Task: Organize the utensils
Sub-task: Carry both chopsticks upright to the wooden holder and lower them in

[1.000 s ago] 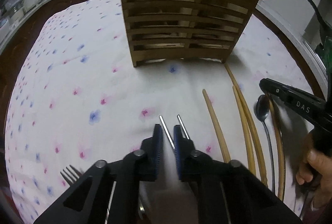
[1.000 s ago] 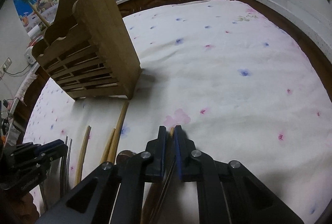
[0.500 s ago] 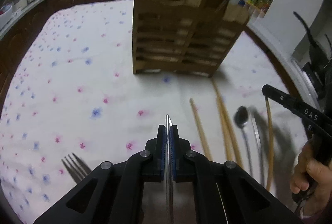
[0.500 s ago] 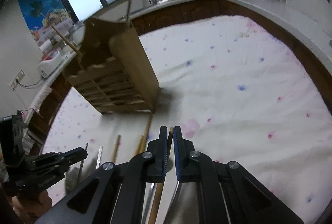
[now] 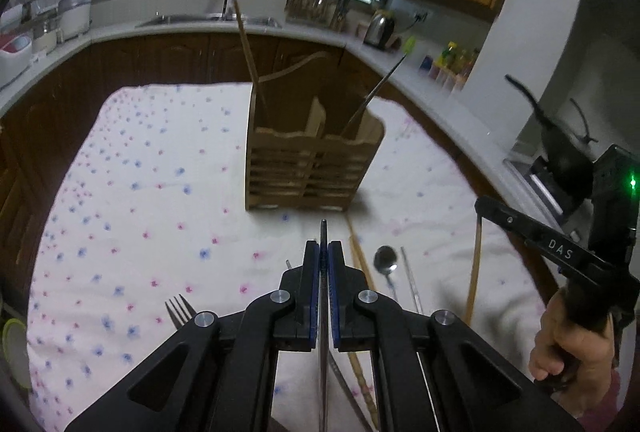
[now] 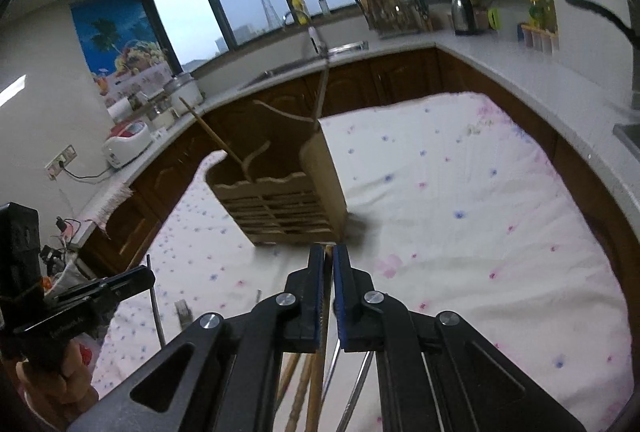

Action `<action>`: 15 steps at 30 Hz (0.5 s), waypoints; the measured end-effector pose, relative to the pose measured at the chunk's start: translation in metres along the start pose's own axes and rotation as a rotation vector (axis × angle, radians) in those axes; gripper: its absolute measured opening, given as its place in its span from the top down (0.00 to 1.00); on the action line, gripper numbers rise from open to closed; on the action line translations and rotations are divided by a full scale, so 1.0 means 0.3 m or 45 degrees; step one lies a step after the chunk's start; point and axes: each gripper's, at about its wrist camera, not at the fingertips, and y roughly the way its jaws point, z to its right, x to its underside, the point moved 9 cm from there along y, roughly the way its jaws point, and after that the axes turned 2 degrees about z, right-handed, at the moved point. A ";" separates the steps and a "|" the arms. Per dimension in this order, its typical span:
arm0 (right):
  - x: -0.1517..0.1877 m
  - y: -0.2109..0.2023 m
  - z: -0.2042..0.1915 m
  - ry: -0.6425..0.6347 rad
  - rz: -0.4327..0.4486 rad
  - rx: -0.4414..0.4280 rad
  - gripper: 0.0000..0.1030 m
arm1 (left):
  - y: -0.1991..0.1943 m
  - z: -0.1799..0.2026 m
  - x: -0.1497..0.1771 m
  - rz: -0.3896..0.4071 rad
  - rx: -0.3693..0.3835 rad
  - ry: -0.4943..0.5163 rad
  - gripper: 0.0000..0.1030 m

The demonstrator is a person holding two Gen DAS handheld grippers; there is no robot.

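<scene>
Utensils were mid-transfer: left tongs (image 5: 323,264) clamped a metal chopstick (image 5: 323,232), right tongs (image 6: 328,272) a wooden chopstick (image 6: 320,372), both at lower centre. Next, judged: lowering each into the holder (image 5: 308,168) at centre.

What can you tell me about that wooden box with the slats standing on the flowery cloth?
The wooden utensil holder stands upright on the floral tablecloth. It looks like pale wood, with a slatted front, a wavy top edge, a taller curved back and inner dividers. A wooden chopstick leans out of its left compartment, a metal one out of its right.
</scene>
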 end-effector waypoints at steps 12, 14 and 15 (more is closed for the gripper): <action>-0.081 -0.195 -0.090 -0.074 0.161 -0.025 0.96 | -0.231 -0.023 0.023 0.134 0.015 -0.031 0.98; -0.082 -0.201 -0.093 -0.068 0.169 -0.030 0.96 | -0.248 -0.028 0.026 0.143 0.014 -0.034 0.98; -0.081 -0.201 -0.092 -0.065 0.170 -0.033 0.96 | -0.253 -0.029 0.025 0.146 0.014 -0.036 0.98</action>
